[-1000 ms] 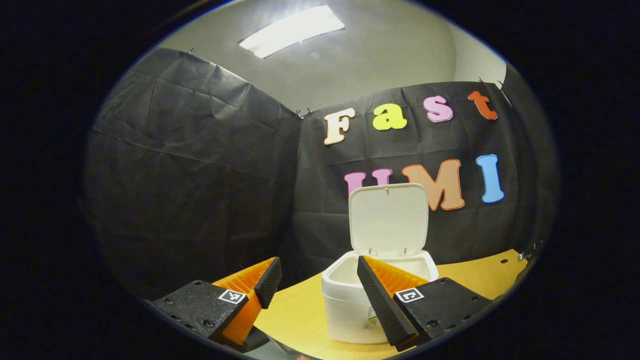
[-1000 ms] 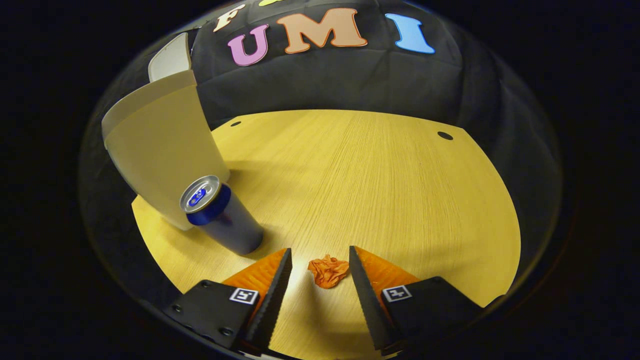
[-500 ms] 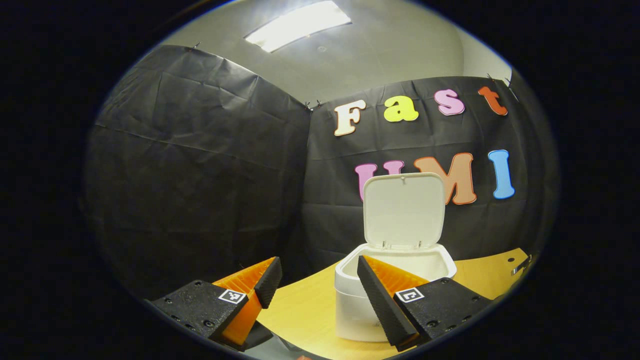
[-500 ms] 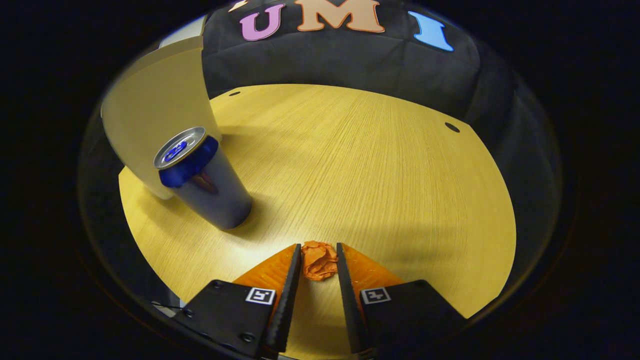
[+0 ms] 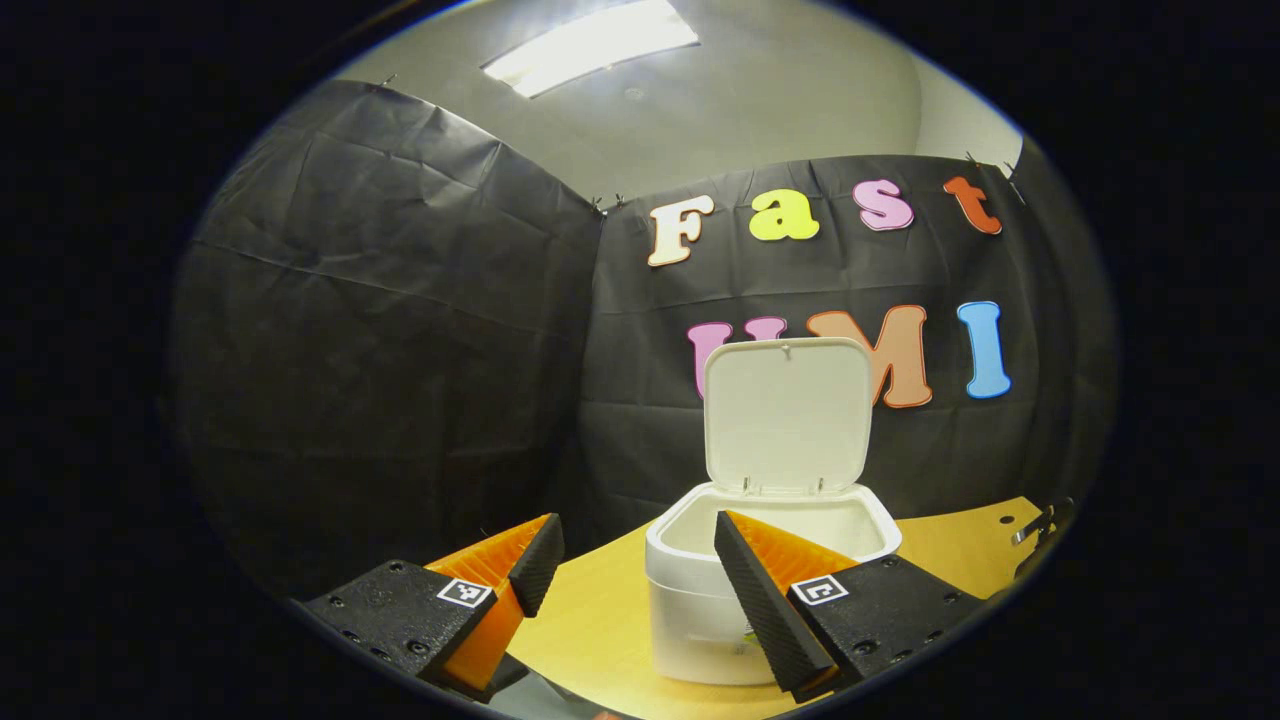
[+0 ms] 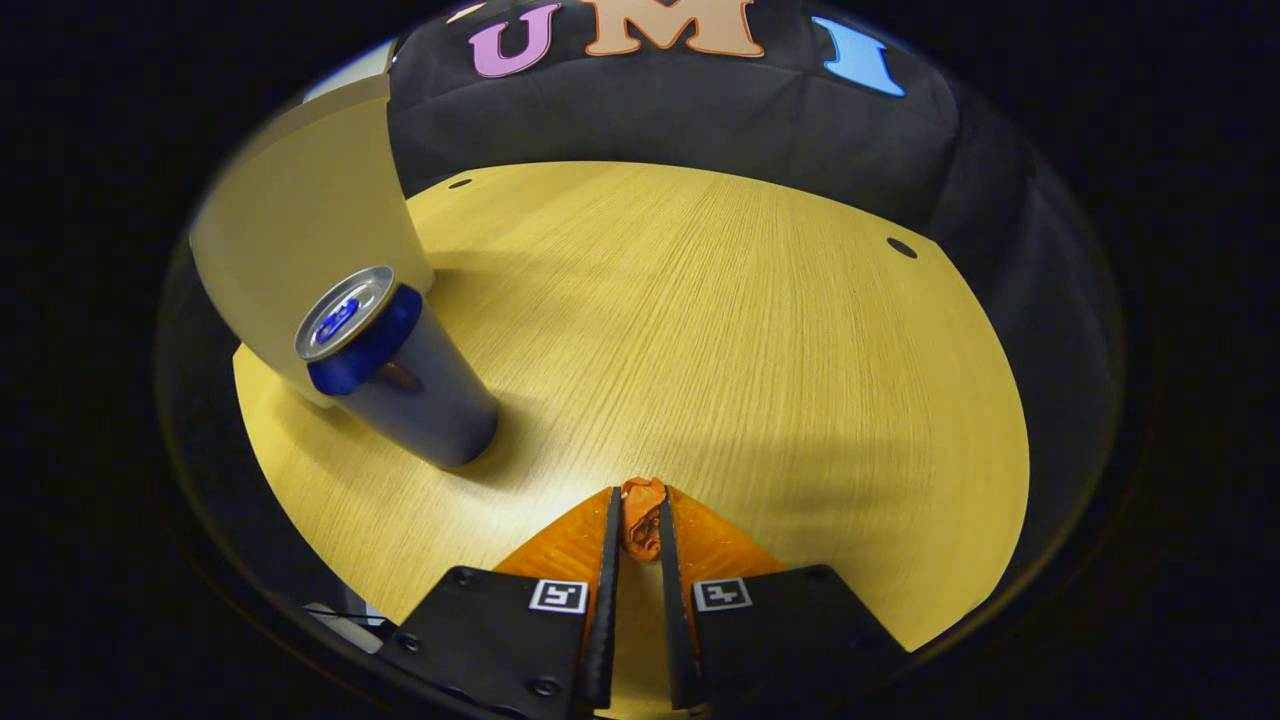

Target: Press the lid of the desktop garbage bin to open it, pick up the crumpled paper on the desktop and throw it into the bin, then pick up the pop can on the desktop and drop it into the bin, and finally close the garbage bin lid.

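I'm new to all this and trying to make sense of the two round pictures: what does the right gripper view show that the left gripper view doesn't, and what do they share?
The right gripper view looks down on the pop can standing upright, and on the orange crumpled paper pinched between the right gripper fingers. The left gripper view shows the left gripper with its fingers spread and holding nothing, the inside of the garbage bin, and a ceiling light. Both share the white bin with its lid raised, and the wooden desktop.
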